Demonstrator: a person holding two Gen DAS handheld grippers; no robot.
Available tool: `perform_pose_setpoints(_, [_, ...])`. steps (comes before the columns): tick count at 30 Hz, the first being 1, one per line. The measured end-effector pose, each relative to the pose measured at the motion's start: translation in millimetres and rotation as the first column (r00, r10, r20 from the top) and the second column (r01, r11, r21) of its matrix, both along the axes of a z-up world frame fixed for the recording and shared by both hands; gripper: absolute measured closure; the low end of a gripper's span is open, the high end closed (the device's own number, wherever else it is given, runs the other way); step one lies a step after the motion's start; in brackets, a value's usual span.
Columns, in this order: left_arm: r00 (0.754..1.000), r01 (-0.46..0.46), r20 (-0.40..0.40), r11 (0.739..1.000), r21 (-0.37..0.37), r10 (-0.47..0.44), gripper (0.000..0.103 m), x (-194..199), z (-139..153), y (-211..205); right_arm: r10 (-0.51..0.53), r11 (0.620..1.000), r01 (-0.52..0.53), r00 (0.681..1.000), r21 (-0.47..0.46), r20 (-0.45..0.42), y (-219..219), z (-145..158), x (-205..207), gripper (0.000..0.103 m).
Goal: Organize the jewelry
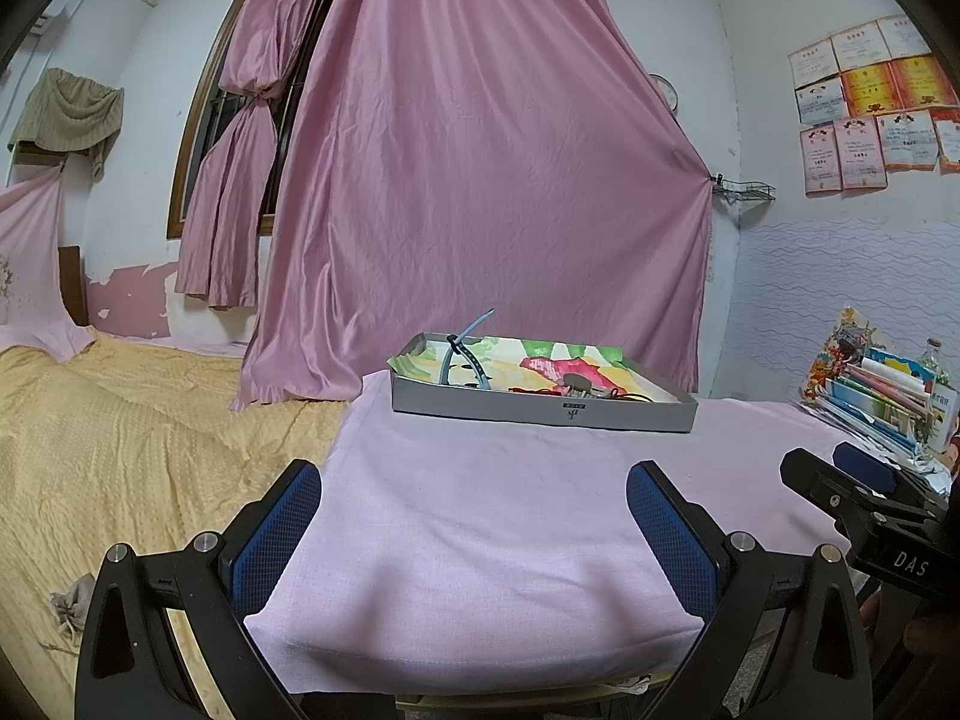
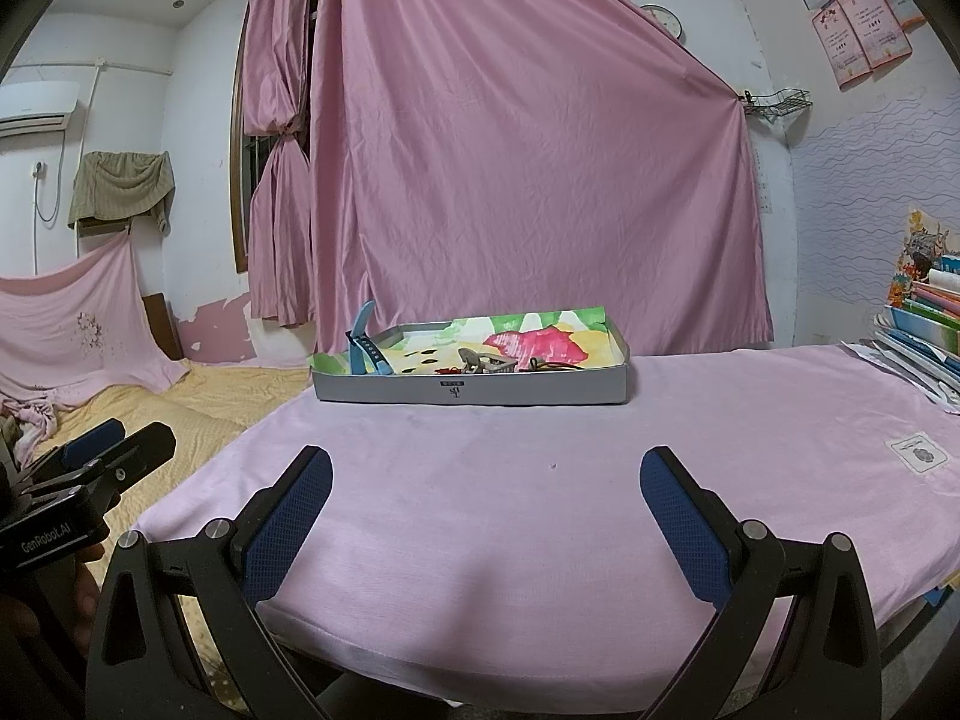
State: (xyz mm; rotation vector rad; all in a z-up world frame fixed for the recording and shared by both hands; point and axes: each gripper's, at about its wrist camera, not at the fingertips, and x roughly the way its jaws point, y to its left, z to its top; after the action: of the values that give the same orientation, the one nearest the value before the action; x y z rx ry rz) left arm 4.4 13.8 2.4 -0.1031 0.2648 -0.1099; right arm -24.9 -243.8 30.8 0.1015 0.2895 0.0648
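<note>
A shallow grey box tray (image 1: 480, 405) lined with colourful paper sits at the far side of the pink-covered table (image 1: 480, 510); it also shows in the right wrist view (image 2: 390, 390). In it lie a light blue wristband (image 2: 363, 342), a grey hair clip (image 2: 483, 360), a red item and a brown cord (image 2: 549, 365). The wristband also shows in the left wrist view (image 1: 459, 354). My left gripper (image 1: 474, 534) is open and empty over the table's near edge. My right gripper (image 2: 486, 531) is open and empty, also near the front edge.
A bed with a yellow blanket (image 1: 120, 432) lies left of the table. A stack of books and papers (image 1: 882, 396) stands at the table's right side. Pink curtains (image 1: 480, 180) hang behind. A small white label (image 2: 918, 453) lies on the cloth at right.
</note>
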Motion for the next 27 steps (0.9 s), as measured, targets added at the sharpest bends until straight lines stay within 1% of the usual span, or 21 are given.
perform_pose_setpoints(27, [1.000, 0.003, 0.001, 1.000, 0.003, -0.003, 0.001, -1.2, 0.4, -1.2, 0.003, 1.000, -0.003, 1.000, -0.003, 0.003, 3.2, 1.0, 0.5, 0.002])
